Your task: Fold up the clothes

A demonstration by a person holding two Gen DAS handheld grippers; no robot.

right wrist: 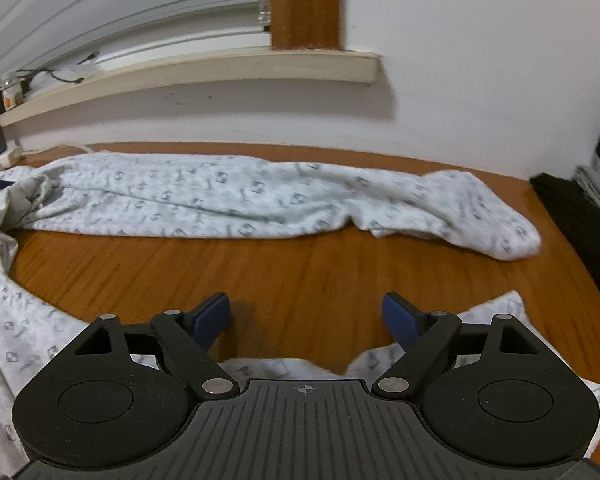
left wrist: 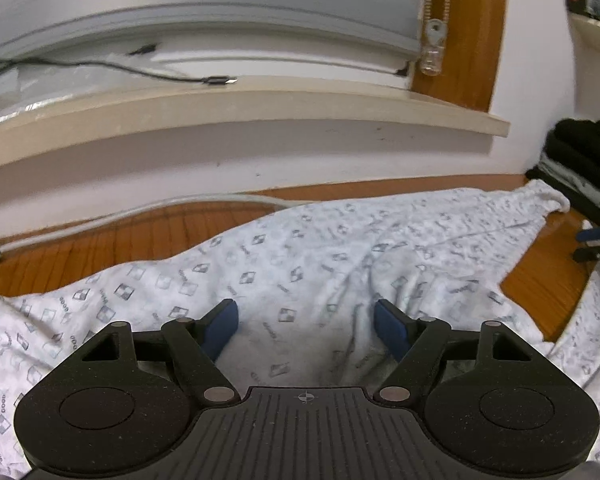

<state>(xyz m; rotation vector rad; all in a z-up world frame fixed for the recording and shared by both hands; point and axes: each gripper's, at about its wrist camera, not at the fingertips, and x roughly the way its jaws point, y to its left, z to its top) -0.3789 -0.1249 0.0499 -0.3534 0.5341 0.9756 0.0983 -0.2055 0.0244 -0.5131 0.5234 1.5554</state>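
The left hand-held gripper point(left wrist: 306, 330) is held with its jaws apart above the patterned garment point(left wrist: 300, 264); cloth is seen between the blue pads point(left wrist: 388, 330), but no pinch on it is made. The right hand-held gripper point(right wrist: 306, 320) is likewise spread wide, with bare tabletop point(right wrist: 300, 264) between its pads and a hem of the garment point(right wrist: 496, 320) lying just below it; nothing is clamped.

The task is judged to be at an early stage. The garment is laid out on the tabletop, one long leg point(right wrist: 260, 200) stretched along the far edge near the wall, another part running toward the near side. No finished fold is shown; the legs are apart, and every fold is left to be done.

The garment is white with small grey printed squares, soft, thin and wrinkled. A stack of dark clothes point(left wrist: 584, 156) is seen at the right.
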